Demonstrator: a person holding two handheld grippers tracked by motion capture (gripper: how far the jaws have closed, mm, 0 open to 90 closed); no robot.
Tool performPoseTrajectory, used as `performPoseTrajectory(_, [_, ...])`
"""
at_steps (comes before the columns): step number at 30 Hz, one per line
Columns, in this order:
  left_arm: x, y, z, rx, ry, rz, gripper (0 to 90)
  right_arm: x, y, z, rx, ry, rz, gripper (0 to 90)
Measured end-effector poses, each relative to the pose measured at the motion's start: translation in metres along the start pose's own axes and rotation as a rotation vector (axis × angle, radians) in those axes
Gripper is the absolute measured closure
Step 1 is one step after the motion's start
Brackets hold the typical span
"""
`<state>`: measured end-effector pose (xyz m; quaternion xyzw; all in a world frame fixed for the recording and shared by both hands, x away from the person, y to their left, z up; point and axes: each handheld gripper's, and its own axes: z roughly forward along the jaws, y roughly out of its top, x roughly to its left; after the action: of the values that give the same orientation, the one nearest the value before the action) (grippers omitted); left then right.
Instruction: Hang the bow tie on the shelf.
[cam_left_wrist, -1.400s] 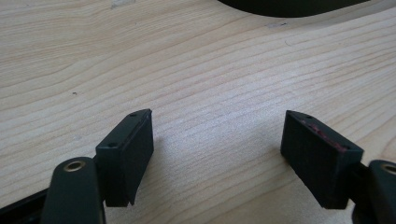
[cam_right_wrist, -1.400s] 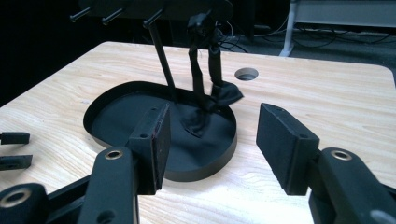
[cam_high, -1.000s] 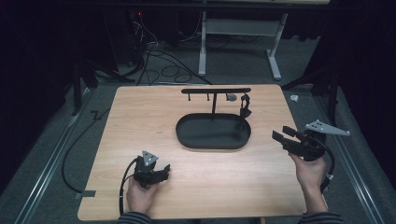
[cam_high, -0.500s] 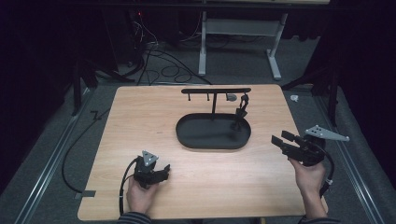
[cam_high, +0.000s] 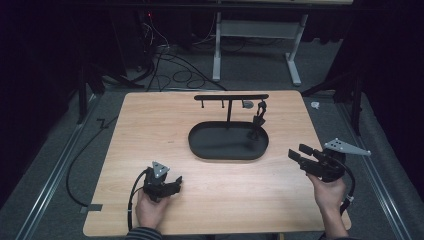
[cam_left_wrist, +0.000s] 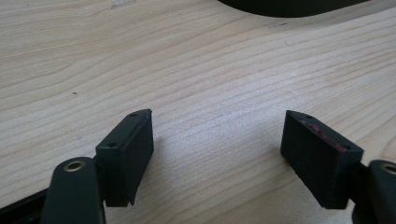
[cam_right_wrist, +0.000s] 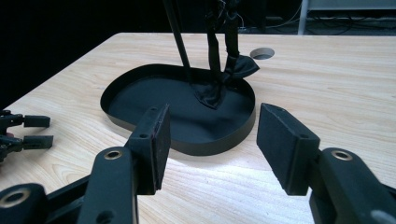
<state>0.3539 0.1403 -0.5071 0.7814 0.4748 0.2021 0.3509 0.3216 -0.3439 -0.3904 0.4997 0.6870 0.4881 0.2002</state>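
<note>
Hovering, jaws wide and empty: right gripper (cam_high: 296, 154) at 4 o'clock of tray (cam_high: 200, 147) | left gripper (cam_high: 175, 183) resting at 7, equally wide | aiming squarely at hanging strap (cam_high: 259, 119), closing gently.

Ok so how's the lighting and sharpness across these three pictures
High view: wooden table evenly lit, surroundings nearly black, image soft. Left gripper view: bright, wood grain crisp, soft shadows beside the left tool. Right gripper view: glare patch on the wood before the black tray, background dark, right tool slightly soft.

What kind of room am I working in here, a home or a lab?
Most likely a lab or recording studio: a bare wooden table ringed by black curtains, loose cables on a grey carpeted floor, and a metal desk frame behind.
</note>
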Motion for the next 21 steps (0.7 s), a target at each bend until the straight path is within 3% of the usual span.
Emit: performPoseTrajectory(21, [0.000, 0.000, 0.000, 0.000, 0.000, 0.000, 25.9, 0.002, -0.018, 0.006, 0.017, 0.017, 0.026, 46.2])
